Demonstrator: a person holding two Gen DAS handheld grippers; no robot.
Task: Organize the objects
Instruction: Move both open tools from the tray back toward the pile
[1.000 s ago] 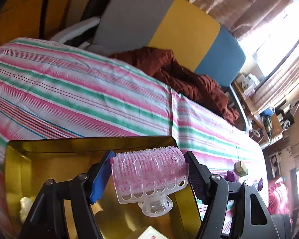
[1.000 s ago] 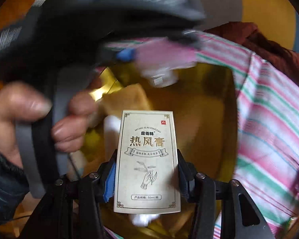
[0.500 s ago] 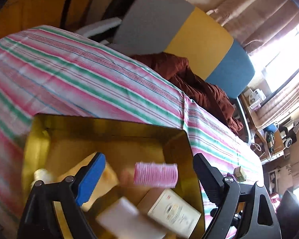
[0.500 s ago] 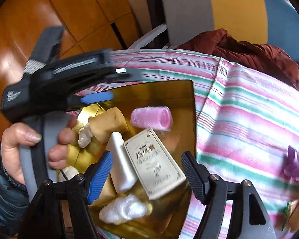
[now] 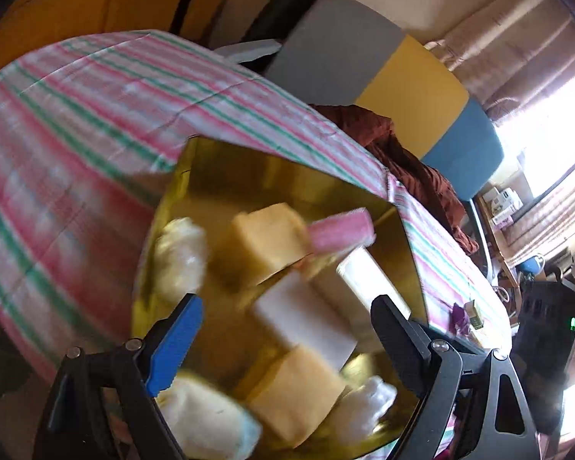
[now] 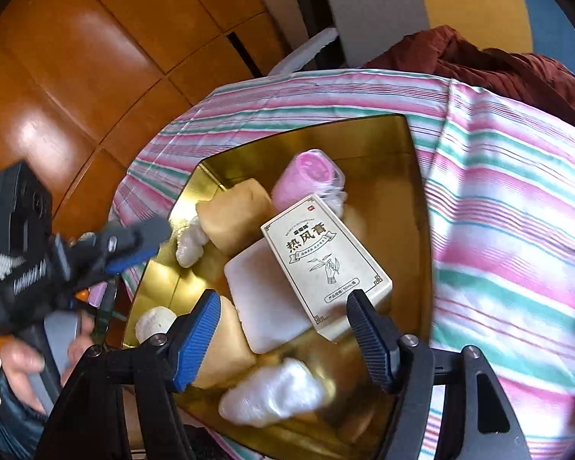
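At frame centre in the right wrist view, inside the gold tray [image 6: 368, 134]: cream carton [image 6: 326, 264] slanted over a white block [image 6: 264, 299], pink hair roller [image 6: 310, 176] just above. Lower frame: right gripper [image 6: 283, 339] empty, jaws closing slightly. Left edge: left gripper [image 6: 138, 245] spread wide, gripping nothing.

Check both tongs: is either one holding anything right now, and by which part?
Nothing is held. The left tongs and right tongs are open and empty above the gold tray.
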